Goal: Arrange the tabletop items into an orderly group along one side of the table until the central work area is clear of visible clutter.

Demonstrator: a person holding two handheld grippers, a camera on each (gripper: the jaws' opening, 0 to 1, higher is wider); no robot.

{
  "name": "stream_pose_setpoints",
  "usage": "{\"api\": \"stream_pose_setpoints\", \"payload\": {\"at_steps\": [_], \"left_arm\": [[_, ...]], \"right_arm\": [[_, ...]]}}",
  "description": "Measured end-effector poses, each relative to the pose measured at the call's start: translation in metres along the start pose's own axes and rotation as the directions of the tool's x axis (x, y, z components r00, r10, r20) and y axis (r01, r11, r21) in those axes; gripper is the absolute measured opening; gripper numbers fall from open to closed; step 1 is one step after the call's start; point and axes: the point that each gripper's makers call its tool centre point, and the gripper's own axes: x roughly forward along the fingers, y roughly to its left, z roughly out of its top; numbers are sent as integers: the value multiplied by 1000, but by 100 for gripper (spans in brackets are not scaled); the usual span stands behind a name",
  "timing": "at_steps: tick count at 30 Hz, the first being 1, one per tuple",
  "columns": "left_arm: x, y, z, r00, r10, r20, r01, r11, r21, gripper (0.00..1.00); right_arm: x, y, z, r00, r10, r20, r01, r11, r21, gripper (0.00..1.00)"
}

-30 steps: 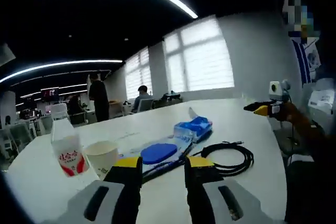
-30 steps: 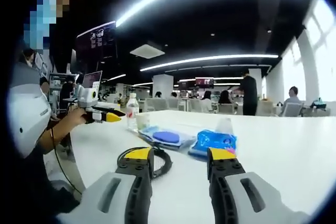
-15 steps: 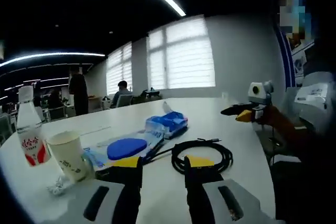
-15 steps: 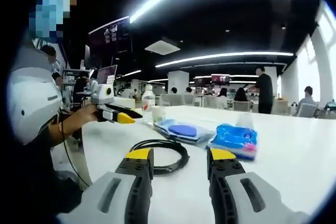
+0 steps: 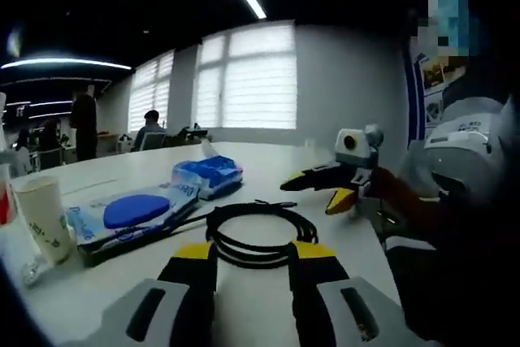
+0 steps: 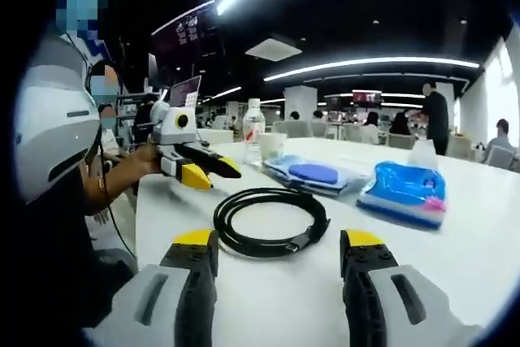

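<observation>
A coiled black cable (image 5: 252, 229) lies on the white table (image 5: 244, 314), just ahead of my left gripper (image 5: 253, 253), whose jaws stand open with nothing held. In the right gripper view the same cable (image 6: 268, 221) lies in front of my right gripper (image 6: 279, 241), open wide and empty. The right gripper (image 5: 313, 193) enters the left gripper view from the right, held in a hand. The left gripper (image 6: 213, 175) enters the right gripper view from the left. A flat pack with a blue disc (image 5: 134, 213) and a blue wipes pack (image 5: 207, 175) lie beyond the cable.
A paper cup (image 5: 41, 217) stands at the left with a crumpled wrapper beside it. In the right gripper view a water bottle (image 6: 254, 127) and the cup (image 6: 272, 145) stand behind the flat pack (image 6: 313, 175), with the wipes pack (image 6: 406, 193) at the right. People and desks fill the background.
Both grippers have come closer to the cable and to each other. The left gripper view has swung right, so the bottle has slid off its left side. The right jaws stand wider apart.
</observation>
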Motion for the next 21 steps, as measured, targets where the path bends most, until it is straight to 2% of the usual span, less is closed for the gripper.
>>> {"api": "stream_pose_setpoints", "payload": {"at_steps": [6,10,13,14,17,21], "left_arm": [[9,-5,-9,999,-24,-29,23,1000,-12,38],[11,-6,-10,999,-28,-30,27,1000,-15,46],[18,-1,-14,998,-30,-47,28,999,-35,48],[19,0,-14,998,-27,-52,25,999,-31,48],[23,-3,-20,993,-37,-114,38,999,7,52],[29,-4,-19,993,-44,-111,45,999,5,52]], "right_arm": [[6,3,-4,1000,14,-25,-14,1000,0,63],[8,5,-8,999,21,-46,-21,1000,-9,62],[12,6,-11,997,29,-69,-30,999,-19,62],[14,6,-12,996,29,-80,-31,999,-26,62],[18,5,-14,994,33,-102,-38,998,-44,61],[26,7,-17,990,52,-128,-60,997,-58,61]]}}
